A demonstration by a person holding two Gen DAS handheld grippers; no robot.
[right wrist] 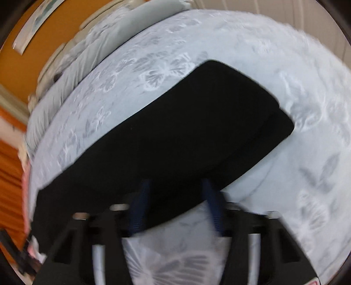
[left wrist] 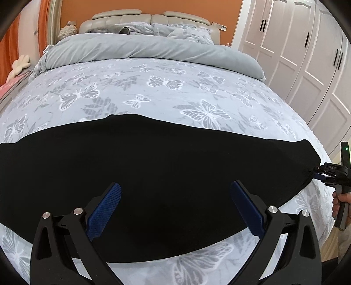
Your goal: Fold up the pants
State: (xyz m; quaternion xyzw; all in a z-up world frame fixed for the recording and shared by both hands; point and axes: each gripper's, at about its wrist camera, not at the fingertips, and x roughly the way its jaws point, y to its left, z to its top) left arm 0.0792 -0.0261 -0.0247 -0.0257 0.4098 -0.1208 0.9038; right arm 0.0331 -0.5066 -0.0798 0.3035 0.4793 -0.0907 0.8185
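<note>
Black pants [left wrist: 164, 157] lie flat across the butterfly-print bed sheet [left wrist: 153, 87], reaching from the left edge to the right side. My left gripper [left wrist: 175, 186] hovers over their near middle, open, with nothing between its blue pads. My right gripper [left wrist: 318, 174] sits at the pants' right end, its tips pinched on the hem, which is drawn to a point there. The right wrist view is blurred. It shows the pants [right wrist: 175, 131] as a dark slab, with my right gripper [right wrist: 176, 186] astride their near edge.
A rolled grey duvet [left wrist: 153, 48] and pillows lie at the head of the bed under a padded headboard [left wrist: 149, 18]. White wardrobe doors [left wrist: 307, 54] line the right side. A hand [left wrist: 342, 201] holds the right gripper's handle past the bed's right edge.
</note>
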